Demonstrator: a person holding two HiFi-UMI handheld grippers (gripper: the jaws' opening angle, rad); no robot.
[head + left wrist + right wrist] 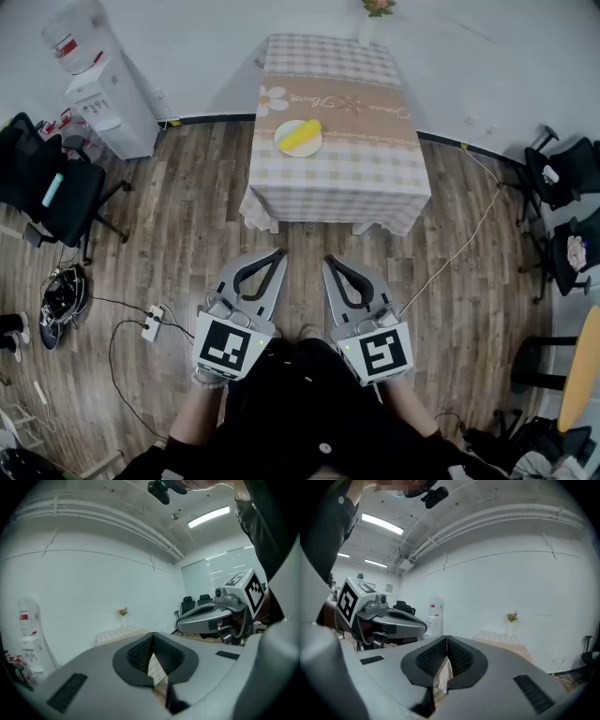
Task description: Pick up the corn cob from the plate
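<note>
The yellow corn cob (302, 133) lies on a pale plate (285, 145) on the left part of a table with a checked cloth (375, 159), far ahead of me. My left gripper (279, 253) and right gripper (328, 260) are held side by side low over the wooden floor, well short of the table. Both are shut with nothing between their pads. In the left gripper view the closed left gripper (152, 638) points toward the distant table (115, 633); the corn is not visible there. The right gripper view shows the closed right gripper (446, 640) and the table (501, 637).
A water dispenser (103, 84) stands at the back left. Black office chairs sit at the left (47, 187) and right (562, 178). A power strip (150, 323) with cables lies on the floor at my left. A vase of flowers (378, 9) stands at the table's far edge.
</note>
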